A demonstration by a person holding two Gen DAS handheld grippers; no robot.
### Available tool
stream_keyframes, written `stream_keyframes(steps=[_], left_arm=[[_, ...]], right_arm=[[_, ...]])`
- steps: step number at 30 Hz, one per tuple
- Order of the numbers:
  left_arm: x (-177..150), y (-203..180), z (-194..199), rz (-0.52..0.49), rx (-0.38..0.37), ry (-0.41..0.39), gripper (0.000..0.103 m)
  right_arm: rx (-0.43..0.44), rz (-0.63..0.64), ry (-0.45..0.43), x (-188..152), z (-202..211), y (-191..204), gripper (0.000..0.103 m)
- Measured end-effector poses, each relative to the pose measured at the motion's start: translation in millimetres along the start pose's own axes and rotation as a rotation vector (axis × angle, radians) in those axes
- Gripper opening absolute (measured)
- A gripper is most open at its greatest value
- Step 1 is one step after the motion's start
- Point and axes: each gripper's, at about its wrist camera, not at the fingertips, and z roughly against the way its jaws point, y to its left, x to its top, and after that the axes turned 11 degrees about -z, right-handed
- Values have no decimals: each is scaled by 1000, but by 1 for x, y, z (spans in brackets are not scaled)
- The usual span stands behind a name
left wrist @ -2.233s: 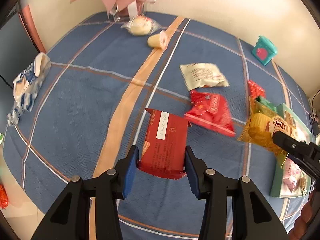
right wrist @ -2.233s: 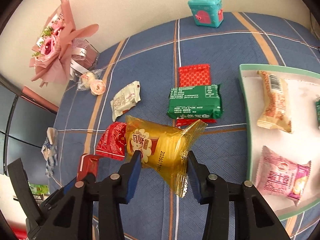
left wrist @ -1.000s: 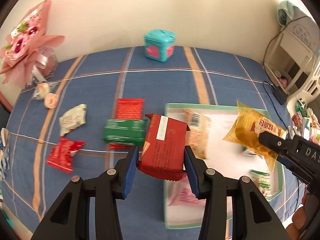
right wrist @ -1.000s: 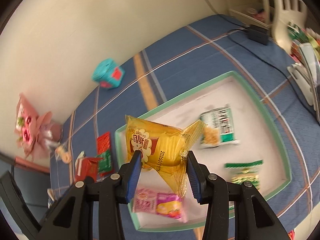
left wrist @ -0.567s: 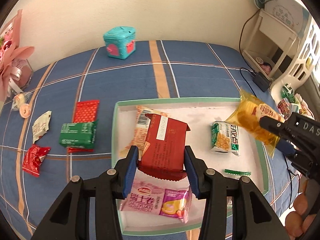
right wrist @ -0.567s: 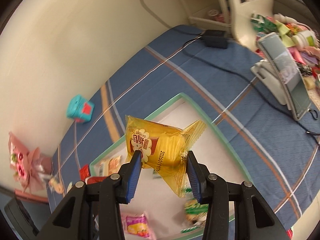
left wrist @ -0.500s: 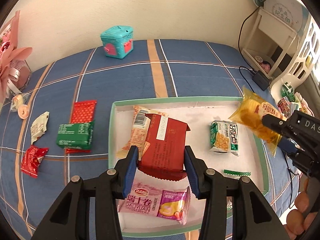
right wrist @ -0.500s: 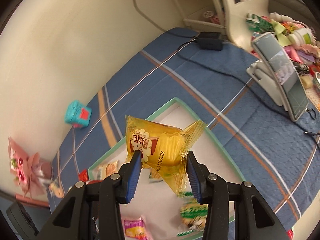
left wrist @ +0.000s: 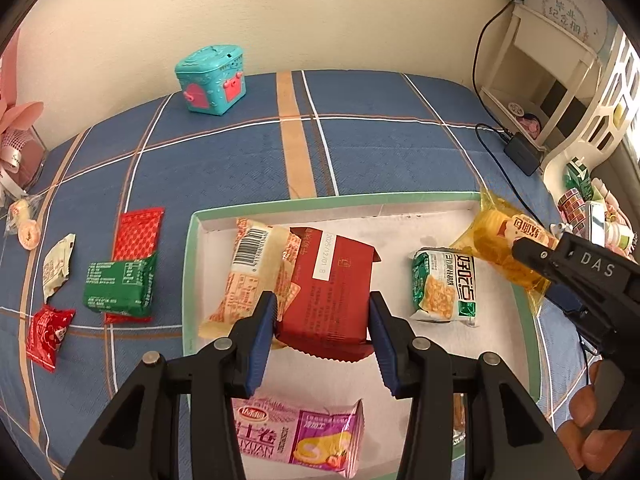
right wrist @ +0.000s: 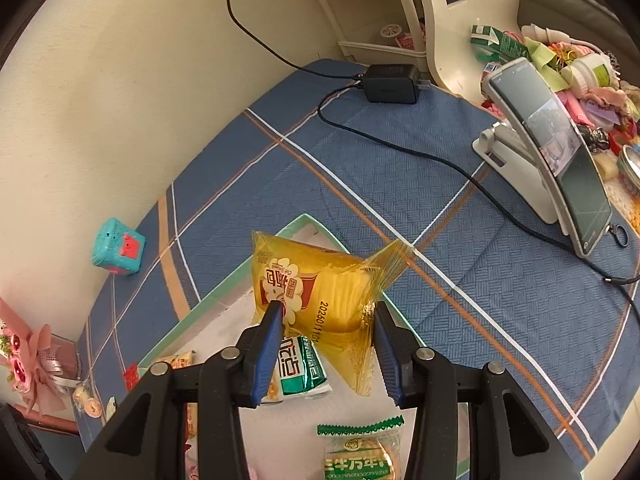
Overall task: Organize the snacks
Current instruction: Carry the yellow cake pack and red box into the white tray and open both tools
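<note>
**Both packets now over the tray**

You have carried both packets from the loose snacks to above the tray (left wrist: 191, 280). Your left gripper (left wrist: 322, 334) fingers clamp the red packet (left wrist: 330, 292); your right gripper (right wrist: 325, 338) fingers clamp the yellow packet (right wrist: 320, 284) above the tray's far corner. A barcoded packet (left wrist: 256, 272), green-and-white packet (left wrist: 444, 282) and pink packet (left wrist: 300, 436) lie beneath. The green packet (left wrist: 118, 286) lies outside on the worktop (left wrist: 240, 152).

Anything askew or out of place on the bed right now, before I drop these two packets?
Nothing spilled or torn. The one untidy spot: left of the tray, the green packet lies across the lower end of a red packet, and three small snacks still sit loose beside them.
</note>
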Motion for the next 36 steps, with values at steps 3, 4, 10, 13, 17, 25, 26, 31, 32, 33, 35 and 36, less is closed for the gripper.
stream_keyframes(steps=[3,4,10,13,17,25,26,31,32,33,35,36], left_arm=[[2,-4,-4,-16,6,1,47],[2,-5,-5,-21,9,2,47],[4,-8,-13,-39,18,13,47],[5,-8,-16,-41,17,15,47],[6,-8,-21,-40,15,22,47],[6,-8,-29,-32,12,38,48],[6,-9,-29,-33,12,38,48],[5,-9,-32,-29,15,45,48],[5,-9,-33,-30,16,47,48],[5,-9,-33,-31,17,48,48],[5,-10,-32,-34,18,50,48],[5,-9,-32,-33,18,50,49]], right_arm=[[-7,1,11,-1,-8,0,47],[-2,-1,19,-2,-9,0,47],[14,16,71,-10,-21,6,47],[19,7,94,-14,-28,7,47],[17,4,102,-15,-32,6,47],[-5,-52,134,-15,-40,-7,44],[0,-62,150,-15,-43,-10,44],[22,-49,172,-19,-45,-6,44],[27,-43,179,-20,-46,-5,44],[33,-37,190,-22,-47,-3,44],[39,-29,205,-25,-48,1,44],[39,-24,211,-27,-48,2,44]])
